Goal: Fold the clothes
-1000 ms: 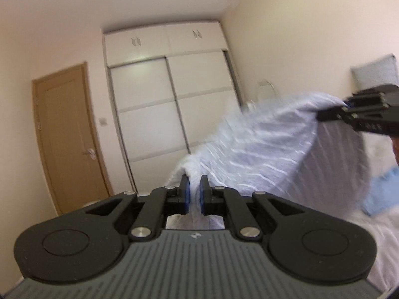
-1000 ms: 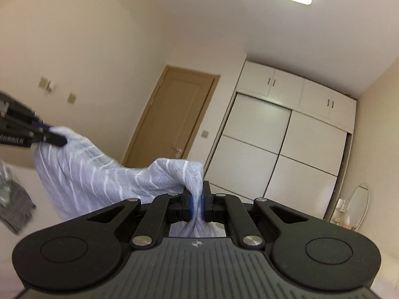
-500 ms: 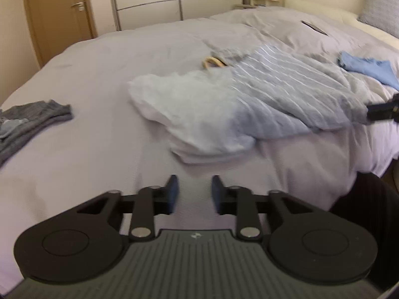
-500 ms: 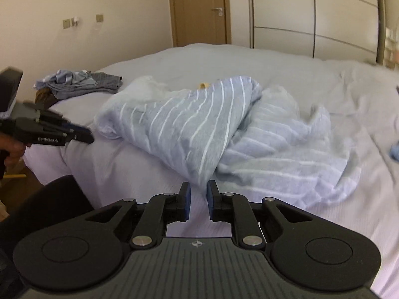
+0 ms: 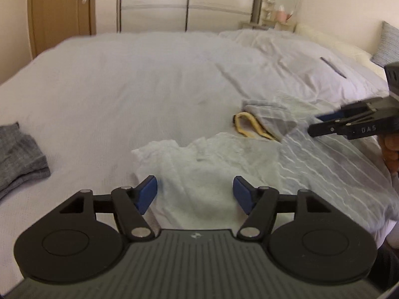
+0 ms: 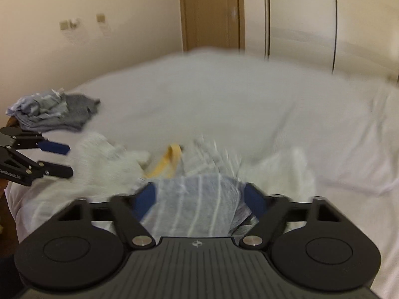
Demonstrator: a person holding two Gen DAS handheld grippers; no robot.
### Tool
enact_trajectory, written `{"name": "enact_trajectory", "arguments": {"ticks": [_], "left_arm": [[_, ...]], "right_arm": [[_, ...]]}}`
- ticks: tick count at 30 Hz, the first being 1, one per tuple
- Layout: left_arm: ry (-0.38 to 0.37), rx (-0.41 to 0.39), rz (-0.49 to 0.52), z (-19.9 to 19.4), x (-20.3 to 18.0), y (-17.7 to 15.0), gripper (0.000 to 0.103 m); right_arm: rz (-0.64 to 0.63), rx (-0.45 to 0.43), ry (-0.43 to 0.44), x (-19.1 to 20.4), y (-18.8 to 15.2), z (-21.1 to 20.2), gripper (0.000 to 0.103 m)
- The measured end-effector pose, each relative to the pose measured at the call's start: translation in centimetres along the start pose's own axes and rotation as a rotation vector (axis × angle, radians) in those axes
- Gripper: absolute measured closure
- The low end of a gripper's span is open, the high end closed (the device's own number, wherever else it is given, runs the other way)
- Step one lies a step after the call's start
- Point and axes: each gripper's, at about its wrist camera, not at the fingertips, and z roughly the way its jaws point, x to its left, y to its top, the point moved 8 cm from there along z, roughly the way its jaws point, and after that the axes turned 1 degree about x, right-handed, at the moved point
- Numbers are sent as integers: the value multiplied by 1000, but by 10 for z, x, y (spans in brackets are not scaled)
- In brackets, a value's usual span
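Observation:
A pale blue striped garment [image 5: 324, 164] lies crumpled on the white bed [image 5: 149, 79], its white inner side [image 5: 212, 172] turned up at the left. A yellow collar band [image 5: 249, 127] shows near its far edge. My left gripper [image 5: 195, 195] is open, low over the garment's white part. My right gripper [image 6: 199, 199] is open, with striped cloth [image 6: 197, 206] lying between its fingers. The right gripper also shows in the left wrist view [image 5: 324, 124], and the left one in the right wrist view [image 6: 62, 159].
A grey folded garment [image 5: 17, 154] lies at the bed's left side; in the right wrist view it is part of a small pile [image 6: 52, 112]. Pillows [image 5: 311, 57] lie at the far right. A wooden door [image 5: 62, 5] and white wardrobe [image 5: 187, 0] stand behind the bed.
A second ago both grippers held the garment up in the air. They dropped it onto the bed, and both have opened wider and moved in close over it.

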Motion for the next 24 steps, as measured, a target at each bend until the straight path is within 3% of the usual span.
{"name": "enact_trajectory", "arguments": {"ticks": [1,2,6,10,13,15,16,18,21,24], "left_arm": [[4,31,-29,-2,3,2,40],[11,61,-62,-10,6,4,40],[43,151,-158,-50,14,15,40],[72,227,-251,-88,20,24,39],[76,252,-288,-101,19,27,38],[74,266,-300,-100,16,29,37],[70,273,-305,-98,15,28,37],[50,281,-310,-90,12,28,37],[19,290,-281,-70,1,29,37],[-27,303,-246,-45,-16,29,37]], "right_arm": [[13,35,16,-2,-2,-1,89],[24,71,31,-2,-5,-3,99],[63,225,188,28,-27,-46,99],[39,428,455,113,-49,-81,99],[-53,562,653,177,-67,-109,99],[-118,610,669,198,-75,-119,96],[-136,632,674,204,-76,-123,87],[-130,640,669,201,-68,-127,81],[-106,603,579,177,-44,-120,67],[-136,569,405,134,-16,-106,65]]}}
